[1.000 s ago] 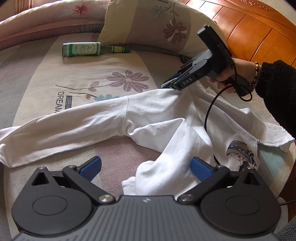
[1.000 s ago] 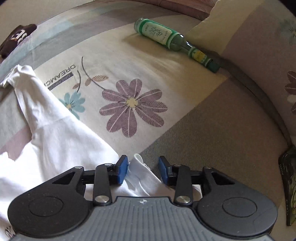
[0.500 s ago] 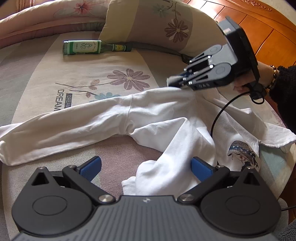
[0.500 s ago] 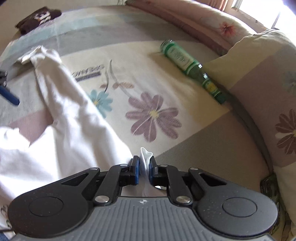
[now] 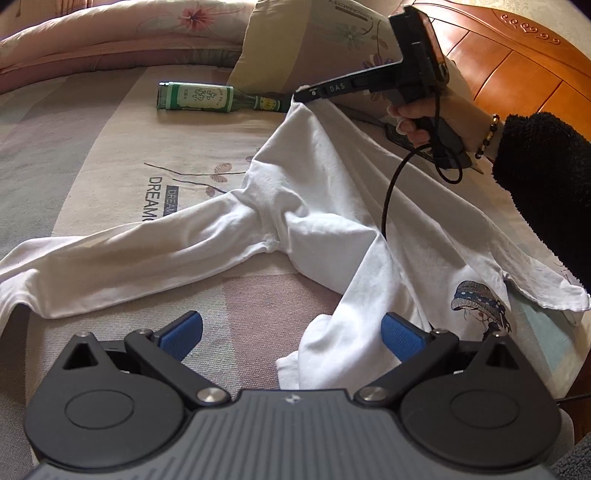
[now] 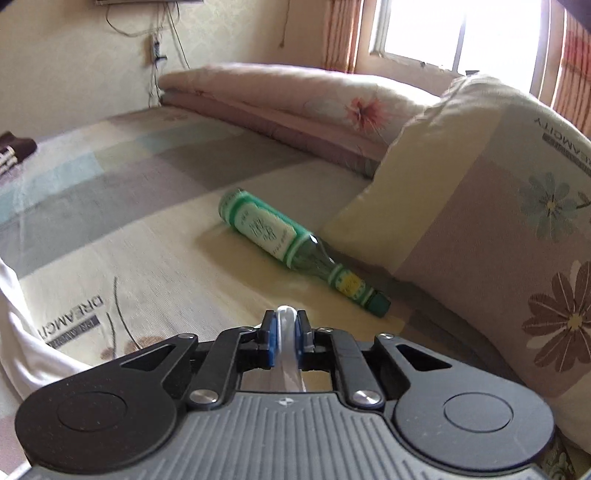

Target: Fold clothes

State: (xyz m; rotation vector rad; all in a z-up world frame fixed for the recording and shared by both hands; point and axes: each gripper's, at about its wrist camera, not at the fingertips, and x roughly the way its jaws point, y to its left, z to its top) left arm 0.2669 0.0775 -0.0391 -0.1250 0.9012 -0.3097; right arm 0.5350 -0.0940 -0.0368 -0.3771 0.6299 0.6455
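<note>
Spread across a patchwork floral bed sheet (image 5: pixel 110 155), a white long-sleeved cotton shirt (image 5: pixel 303 221) is lifted by a fold pinched in the right gripper (image 6: pixel 285 334), near a green glass bottle (image 6: pixel 295 254). Wide jaws are shown by the left gripper (image 5: pixel 291 334), hovering over the shirt's near edge.

A bed with a patchwork floral sheet (image 6: pixel 155 236) fills the room, a folded quilt (image 6: pixel 295 107) and pillow (image 6: pixel 498 206) at its far side beneath a bright curtained window (image 6: pixel 454 33), beside a cream wall (image 6: pixel 74 62) and carved wooden headboard (image 5: pixel 517 70).
</note>
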